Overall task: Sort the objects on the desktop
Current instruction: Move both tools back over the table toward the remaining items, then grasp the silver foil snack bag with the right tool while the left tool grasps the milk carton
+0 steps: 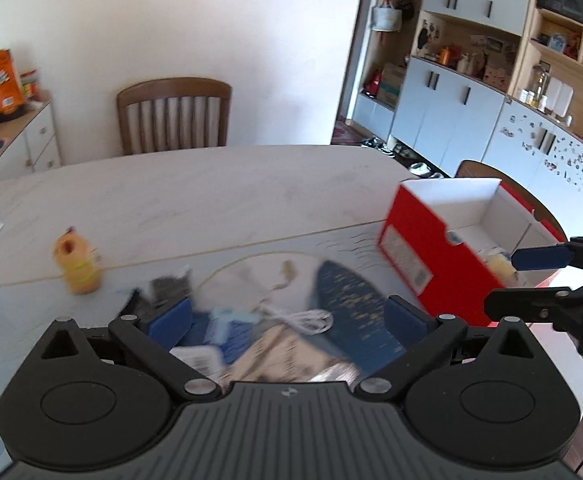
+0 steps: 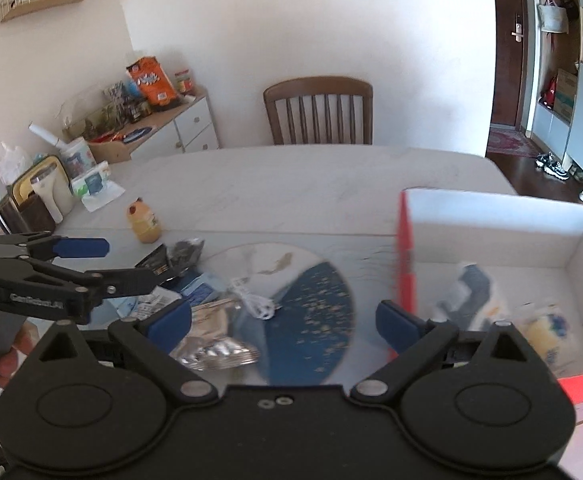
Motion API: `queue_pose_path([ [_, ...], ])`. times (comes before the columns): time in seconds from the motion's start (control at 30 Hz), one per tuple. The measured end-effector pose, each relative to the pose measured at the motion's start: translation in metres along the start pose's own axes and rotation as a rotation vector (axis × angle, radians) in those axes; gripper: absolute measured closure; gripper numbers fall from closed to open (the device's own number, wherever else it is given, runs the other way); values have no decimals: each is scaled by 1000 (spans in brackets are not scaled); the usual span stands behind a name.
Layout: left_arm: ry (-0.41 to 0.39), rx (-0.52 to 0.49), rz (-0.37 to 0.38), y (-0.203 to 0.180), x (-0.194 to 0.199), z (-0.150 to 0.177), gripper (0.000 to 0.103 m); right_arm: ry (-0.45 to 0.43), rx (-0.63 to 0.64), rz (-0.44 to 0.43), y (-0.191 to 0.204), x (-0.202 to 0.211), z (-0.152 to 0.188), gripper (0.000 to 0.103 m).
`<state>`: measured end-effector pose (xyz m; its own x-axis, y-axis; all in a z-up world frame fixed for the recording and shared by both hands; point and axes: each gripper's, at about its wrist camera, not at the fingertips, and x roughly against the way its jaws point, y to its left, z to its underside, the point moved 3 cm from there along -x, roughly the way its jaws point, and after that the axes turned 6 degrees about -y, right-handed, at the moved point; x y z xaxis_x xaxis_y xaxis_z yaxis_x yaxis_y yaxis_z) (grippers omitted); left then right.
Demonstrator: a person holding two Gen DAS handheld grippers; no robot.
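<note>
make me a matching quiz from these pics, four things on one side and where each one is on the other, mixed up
Things:
1. small yellow bottle
2. white cable
3. red box
4. wooden chair

Places:
a. behind the table's far edge
b. coiled on the round blue and white mat
c. upright on the table, left of the clutter
d. on the table's right side, open at the top

Pairs: 1-c, 2-b, 3-d, 4-a

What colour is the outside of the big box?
Red outside, white inside. The box shows its red side best in the left wrist view.
</note>
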<state>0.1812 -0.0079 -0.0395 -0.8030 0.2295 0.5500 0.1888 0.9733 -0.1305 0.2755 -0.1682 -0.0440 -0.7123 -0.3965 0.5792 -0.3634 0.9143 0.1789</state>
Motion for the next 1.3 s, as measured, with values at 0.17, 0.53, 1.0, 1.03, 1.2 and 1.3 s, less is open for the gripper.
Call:
queue_pose_path([
  [0.17,12,1,-63,38,8,16,0,25,12,3,28,-24,10,5],
  [0.53,61,-1,-153,103,-4,49,0,92,66,26,57,-70,30,7],
  [1.0,134,-17,-147,130,-38,75,1,163,139,26,68,-111,44,11],
  [1.03,137,-15,-144,131,-40,75,0,169,143,24,69,-114,44,12],
  [1.2,146,1,-130,134,-46,78,1,194,163,13,72,-127,47,13],
  [1.3,151,9,-121,136,-48,79,1,208,184,5,74,-134,49,14],
])
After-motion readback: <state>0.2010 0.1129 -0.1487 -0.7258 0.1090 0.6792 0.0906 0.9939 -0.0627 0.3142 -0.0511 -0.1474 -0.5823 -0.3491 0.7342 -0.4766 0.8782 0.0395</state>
